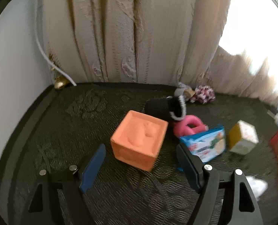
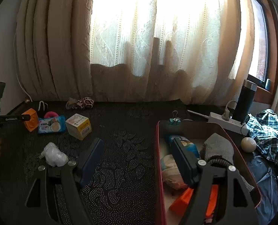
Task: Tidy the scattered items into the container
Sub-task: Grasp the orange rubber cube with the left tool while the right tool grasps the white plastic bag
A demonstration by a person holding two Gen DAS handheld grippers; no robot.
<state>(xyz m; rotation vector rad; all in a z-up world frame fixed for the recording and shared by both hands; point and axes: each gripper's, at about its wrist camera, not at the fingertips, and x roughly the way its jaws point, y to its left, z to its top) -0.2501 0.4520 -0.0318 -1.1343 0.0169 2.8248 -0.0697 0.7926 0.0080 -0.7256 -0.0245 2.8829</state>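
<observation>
We see the left gripper (image 1: 140, 166) with jaws wide and empty, and the orange foam cube (image 1: 139, 140) sits on the dark cloth just ahead, between the finger lines, one corner toward us. The right gripper (image 2: 137, 161), also wide and empty, hangs at the red-rimmed container (image 2: 158, 150), well apart from the cube. We judge the left nearer.

Red-rimmed container (image 2: 158, 150) at right on dark cloth, already holding grey sock (image 2: 218, 147), blue packet (image 2: 193, 147), orange piece (image 2: 182, 199). Scattered at left: orange cube (image 1: 139, 140), blue wipes pack (image 1: 204, 142), yellow-white carton (image 1: 243, 139), pink ring (image 1: 187, 126), black sock (image 1: 163, 108), white crumpled wad (image 2: 53, 154).
</observation>
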